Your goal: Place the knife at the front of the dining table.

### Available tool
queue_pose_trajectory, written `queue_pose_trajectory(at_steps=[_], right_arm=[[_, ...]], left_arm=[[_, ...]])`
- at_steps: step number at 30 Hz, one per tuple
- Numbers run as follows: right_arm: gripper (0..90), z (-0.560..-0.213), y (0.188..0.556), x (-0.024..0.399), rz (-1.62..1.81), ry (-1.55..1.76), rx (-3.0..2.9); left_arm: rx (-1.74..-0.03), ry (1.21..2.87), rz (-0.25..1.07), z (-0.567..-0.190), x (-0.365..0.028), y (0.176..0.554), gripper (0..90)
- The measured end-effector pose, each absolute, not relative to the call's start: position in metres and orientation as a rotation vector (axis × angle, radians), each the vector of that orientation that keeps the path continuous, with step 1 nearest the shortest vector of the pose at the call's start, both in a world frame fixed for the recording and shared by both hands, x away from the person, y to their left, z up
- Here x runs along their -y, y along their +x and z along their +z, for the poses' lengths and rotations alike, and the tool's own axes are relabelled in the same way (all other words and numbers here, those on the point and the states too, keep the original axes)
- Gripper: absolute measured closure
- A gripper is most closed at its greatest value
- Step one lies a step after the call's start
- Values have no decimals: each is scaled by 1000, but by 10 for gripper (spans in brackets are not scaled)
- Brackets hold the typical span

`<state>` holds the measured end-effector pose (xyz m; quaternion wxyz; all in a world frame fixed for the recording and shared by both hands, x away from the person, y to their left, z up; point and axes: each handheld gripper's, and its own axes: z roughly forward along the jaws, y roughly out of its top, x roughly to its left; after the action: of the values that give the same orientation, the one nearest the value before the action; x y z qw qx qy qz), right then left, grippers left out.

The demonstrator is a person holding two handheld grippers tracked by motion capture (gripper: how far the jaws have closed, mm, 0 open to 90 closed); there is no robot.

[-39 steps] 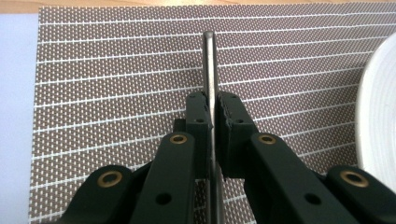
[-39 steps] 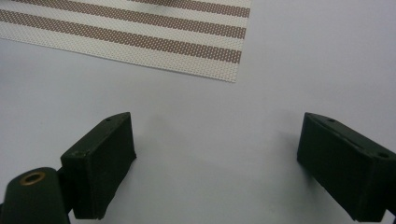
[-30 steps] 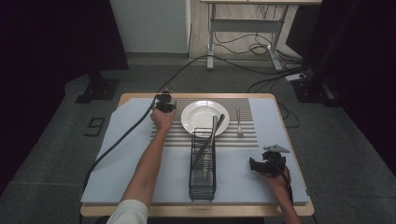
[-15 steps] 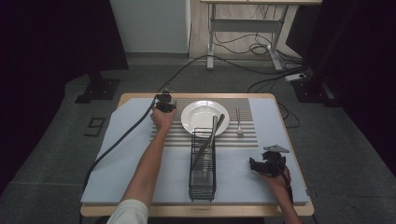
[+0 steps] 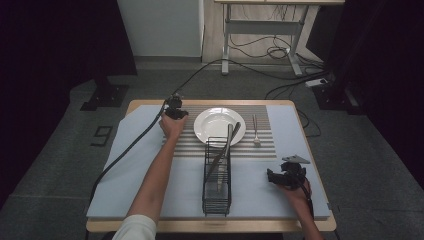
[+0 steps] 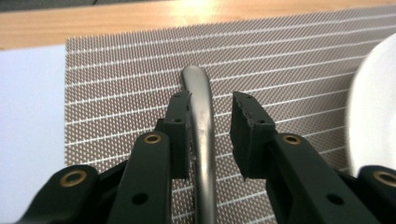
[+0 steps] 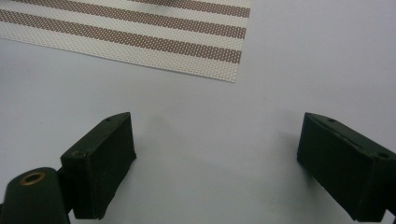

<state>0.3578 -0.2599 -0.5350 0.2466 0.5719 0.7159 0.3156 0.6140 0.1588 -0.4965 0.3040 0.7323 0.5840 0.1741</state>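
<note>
My left gripper is at the far left corner of the striped placemat, left of the white plate. In the left gripper view its jaws straddle a metal cutlery handle lying on the placemat. The left jaw touches the handle and a gap shows on the right, so the gripper is open. My right gripper rests on the pale blue mat near the front right, its jaws wide open with nothing between them.
A black wire rack stands mid-table with long utensils leaning out onto the plate rim. A fork lies right of the plate. The plate edge is close on the right in the left gripper view.
</note>
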Motion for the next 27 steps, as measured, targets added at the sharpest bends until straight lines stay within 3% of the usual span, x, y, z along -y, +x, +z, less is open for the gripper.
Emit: queue_pose_trajectory(at_steps=[19, 27], right_arm=[[108, -535, 358, 260, 860, 1559, -1952], [108, -535, 358, 260, 859, 1558, -1952]], left_arm=[[-1462, 1957, 409, -486, -185, 563, 509], [-1438, 1959, 404, -487, -198, 537, 478]])
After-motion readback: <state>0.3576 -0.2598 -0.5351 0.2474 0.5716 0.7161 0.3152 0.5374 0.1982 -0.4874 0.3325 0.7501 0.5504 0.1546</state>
